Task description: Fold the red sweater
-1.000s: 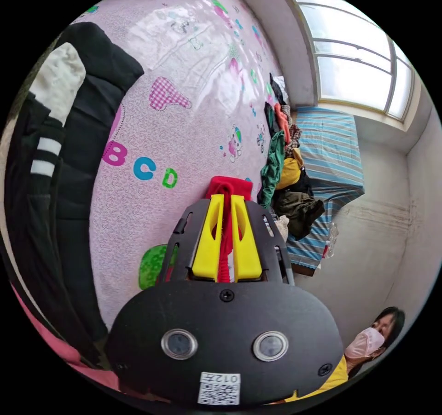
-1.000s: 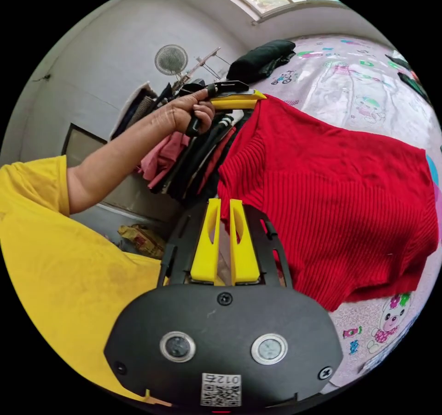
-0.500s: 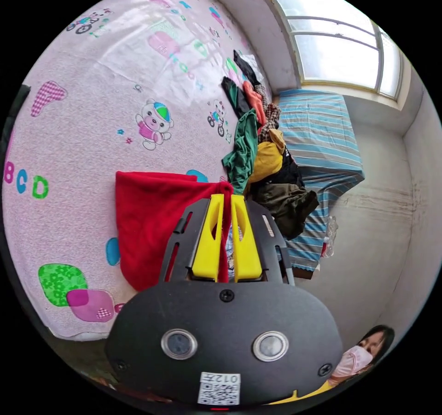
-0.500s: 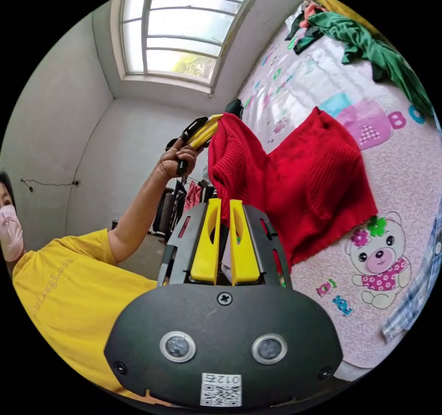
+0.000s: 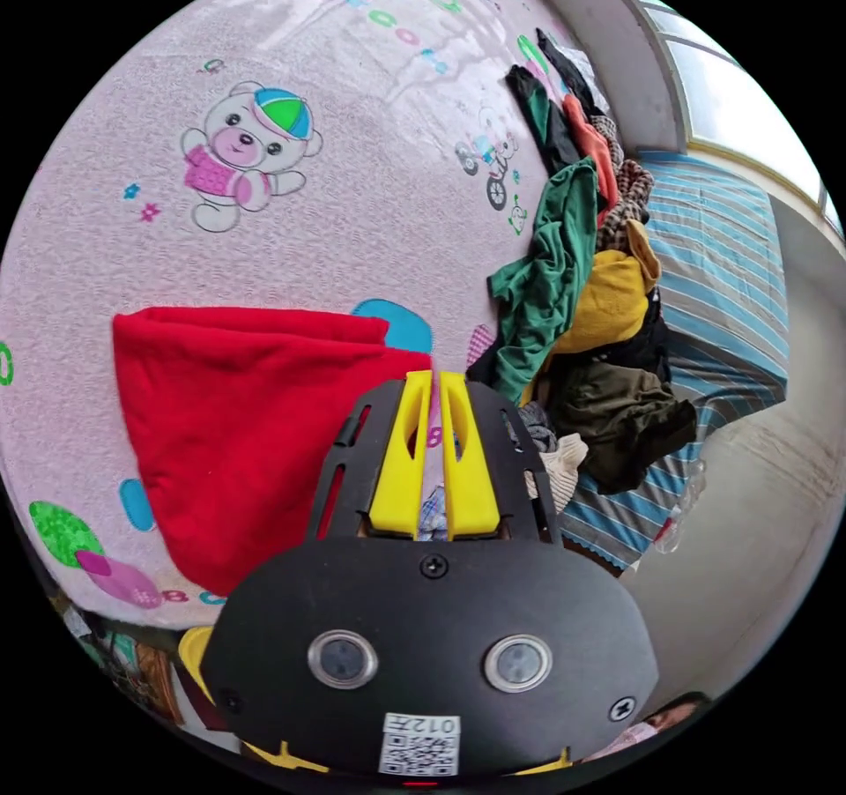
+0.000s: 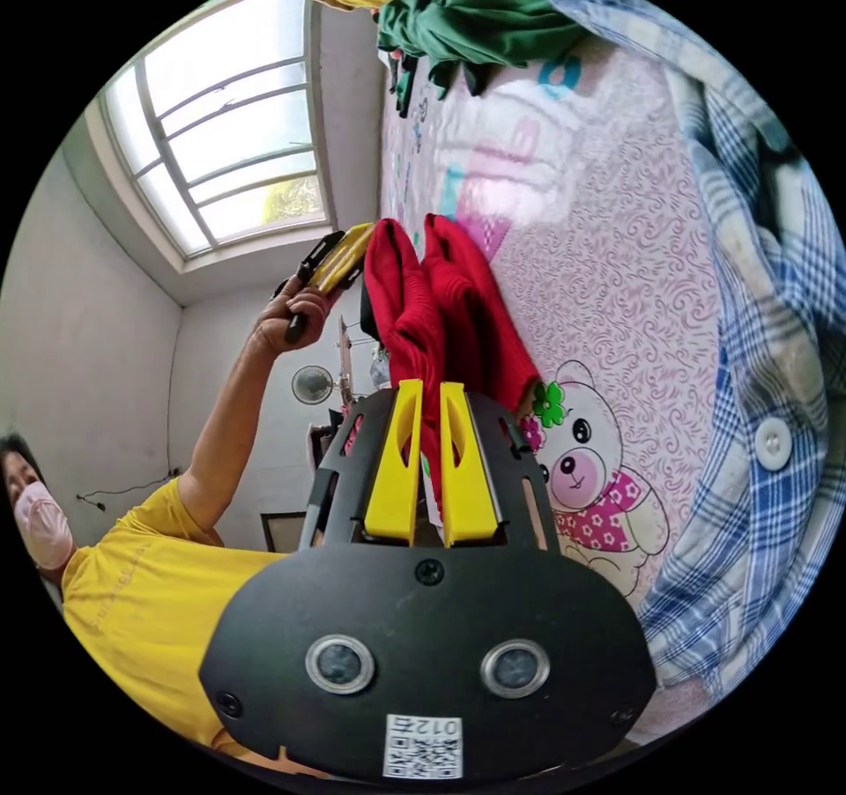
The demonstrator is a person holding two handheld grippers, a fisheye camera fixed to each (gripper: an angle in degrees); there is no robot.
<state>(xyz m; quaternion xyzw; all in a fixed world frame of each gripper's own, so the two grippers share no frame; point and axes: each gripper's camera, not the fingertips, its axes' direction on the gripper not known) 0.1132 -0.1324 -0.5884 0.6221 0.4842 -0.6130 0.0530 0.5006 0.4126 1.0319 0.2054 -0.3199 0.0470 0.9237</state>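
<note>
Tools (image 6: 427,394) apparently pinching red sweater (image 6: 445,310).

Bare pink sheet (image 5: 352,204) beyond red sweater (image 5: 238,416); clothes heap (image 5: 582,301) blocks one side

Red sweater (image 5: 238,425), ribbed knit, doubled over on itself, lying partly on the pink printed bedsheet (image 5: 291,240).
</note>
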